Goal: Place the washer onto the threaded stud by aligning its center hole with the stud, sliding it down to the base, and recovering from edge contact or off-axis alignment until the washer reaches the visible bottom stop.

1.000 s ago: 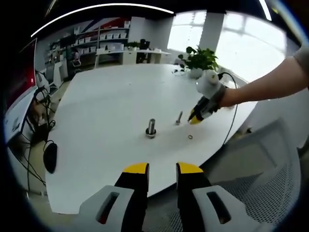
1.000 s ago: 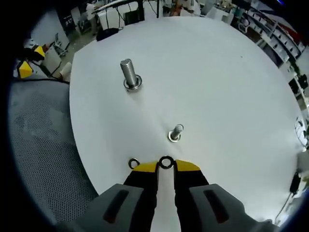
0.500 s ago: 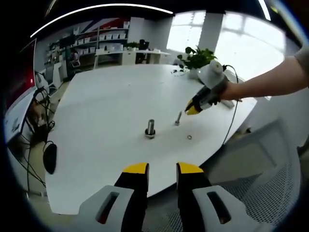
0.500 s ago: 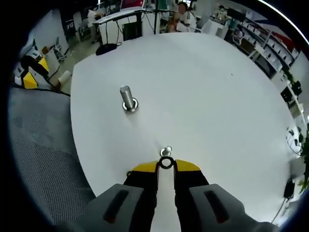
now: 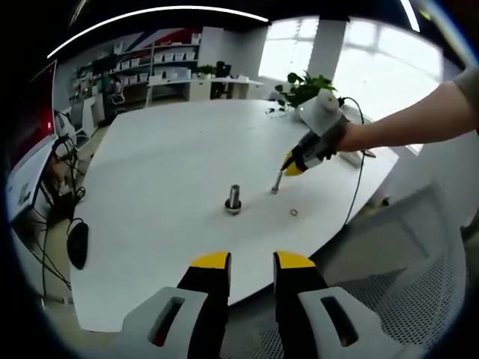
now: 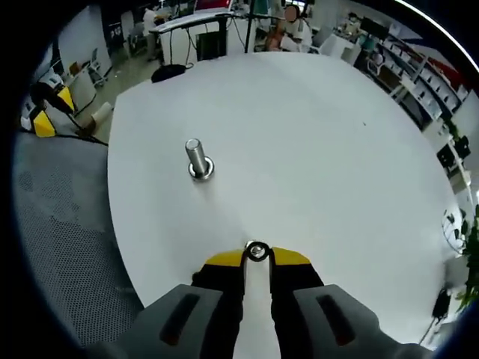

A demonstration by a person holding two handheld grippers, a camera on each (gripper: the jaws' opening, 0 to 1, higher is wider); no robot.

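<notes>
In the right gripper view, my right gripper point(image 6: 257, 258) points down at the white table point(image 6: 314, 142) with its yellow-tipped jaws drawn together on a small metal washer point(image 6: 257, 251), which is pinched by its rim at the very tips. The washer's hole faces the camera and something metallic shows through it; I cannot tell from this view whether that is the top of the small threaded stud or how closely hole and stud line up.

In the left gripper view, the same right gripper point(image 5: 290, 166) comes in from the right, carried by a person's bare forearm point(image 5: 419, 127) stretched out over the table point(image 5: 165, 149). The tool slopes down and to the left, with its yellow tips right at the top of the small threaded stud point(image 5: 276, 182). The washer itself is too small to make out here. A second washer point(image 5: 294, 212) lies flat on the table near the stud, toward the table's near edge.

A larger bolt point(image 6: 196, 158) stands upright on its head, well apart from the right gripper's tips; in the left gripper view it point(image 5: 234, 198) stands just left of the small stud.

My left gripper point(image 5: 245, 263) hangs back over the table's near edge, well apart from the parts, jaws parted with a narrow gap and nothing between them.
</notes>
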